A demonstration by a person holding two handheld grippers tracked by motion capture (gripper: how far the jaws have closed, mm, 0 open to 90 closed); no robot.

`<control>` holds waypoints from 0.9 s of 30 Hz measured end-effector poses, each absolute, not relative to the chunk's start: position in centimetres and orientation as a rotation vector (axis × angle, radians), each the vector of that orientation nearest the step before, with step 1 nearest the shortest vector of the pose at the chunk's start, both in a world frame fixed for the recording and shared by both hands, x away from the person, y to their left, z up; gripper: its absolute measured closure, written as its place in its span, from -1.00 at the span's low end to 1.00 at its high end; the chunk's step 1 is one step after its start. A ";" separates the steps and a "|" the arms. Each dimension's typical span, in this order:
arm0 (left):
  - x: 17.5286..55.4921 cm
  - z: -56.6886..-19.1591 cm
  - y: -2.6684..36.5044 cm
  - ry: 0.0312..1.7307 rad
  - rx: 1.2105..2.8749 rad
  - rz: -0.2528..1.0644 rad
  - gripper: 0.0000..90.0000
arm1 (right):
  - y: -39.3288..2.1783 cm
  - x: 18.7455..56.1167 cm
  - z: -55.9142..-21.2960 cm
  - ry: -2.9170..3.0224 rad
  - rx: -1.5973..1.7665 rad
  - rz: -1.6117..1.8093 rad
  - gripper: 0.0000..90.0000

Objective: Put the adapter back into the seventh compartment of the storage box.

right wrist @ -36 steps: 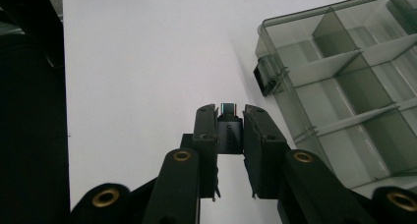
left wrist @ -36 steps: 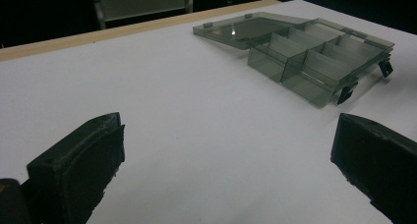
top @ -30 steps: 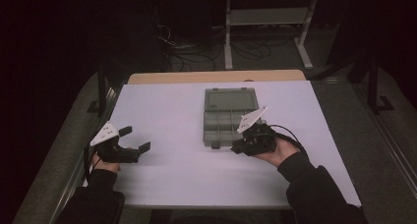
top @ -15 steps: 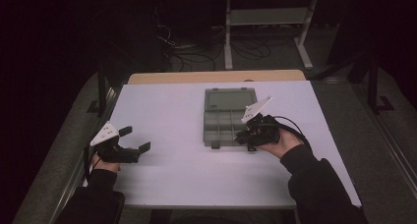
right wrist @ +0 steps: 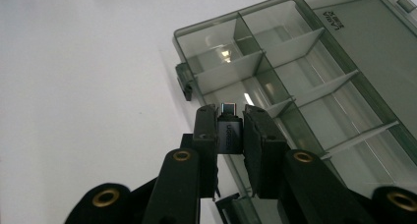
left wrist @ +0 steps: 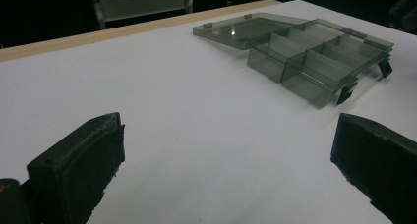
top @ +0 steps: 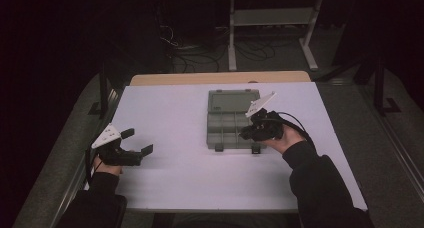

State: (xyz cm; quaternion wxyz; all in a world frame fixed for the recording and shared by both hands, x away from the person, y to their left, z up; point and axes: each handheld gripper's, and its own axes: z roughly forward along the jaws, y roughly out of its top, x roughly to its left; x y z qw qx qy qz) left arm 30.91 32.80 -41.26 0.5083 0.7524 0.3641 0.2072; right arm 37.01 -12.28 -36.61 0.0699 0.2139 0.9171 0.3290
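A smoky-grey clear organiser box point(top: 231, 122) lies open in the middle of the white table top, its lid folded flat on the far side and its compartments looking bare. My right gripper point(top: 247, 133) hovers over the box's near right part, shut on a small grey adapter point(right wrist: 229, 131) with a metal plug at its tip. The plug sticks out just above the box point(right wrist: 305, 81) and its dividers. My left gripper point(top: 138, 141) rests near the table's left edge, open with nothing between its jaws. Its own view looks across the table at the box point(left wrist: 305, 52) from between the wide-spread left gripper point(left wrist: 226, 155) jaws.
The white table top point(top: 170, 108) has a wooden strip point(top: 215, 78) along its far edge. Beyond it stand a metal rack point(top: 270, 18) and loose cables on the dark floor. Two black latches point(top: 256, 149) hang from the box's near rim.
My right gripper has moved a little away from me and up, over the box's right side, still holding the adapter. The left gripper has stayed put.
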 end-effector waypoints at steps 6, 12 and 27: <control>30.9 -41.3 32.8 0.877 1.814 0.500 -1.00 | -12.5 37.9 -37.1 2.758 0.664 0.981 0.67; 30.9 -41.3 32.8 0.875 1.816 0.501 -1.00 | -12.8 38.5 -37.5 2.755 0.698 0.995 0.67; 30.9 -41.2 32.8 0.875 1.813 0.502 -1.00 | -12.5 40.4 -39.3 2.775 0.763 0.971 0.67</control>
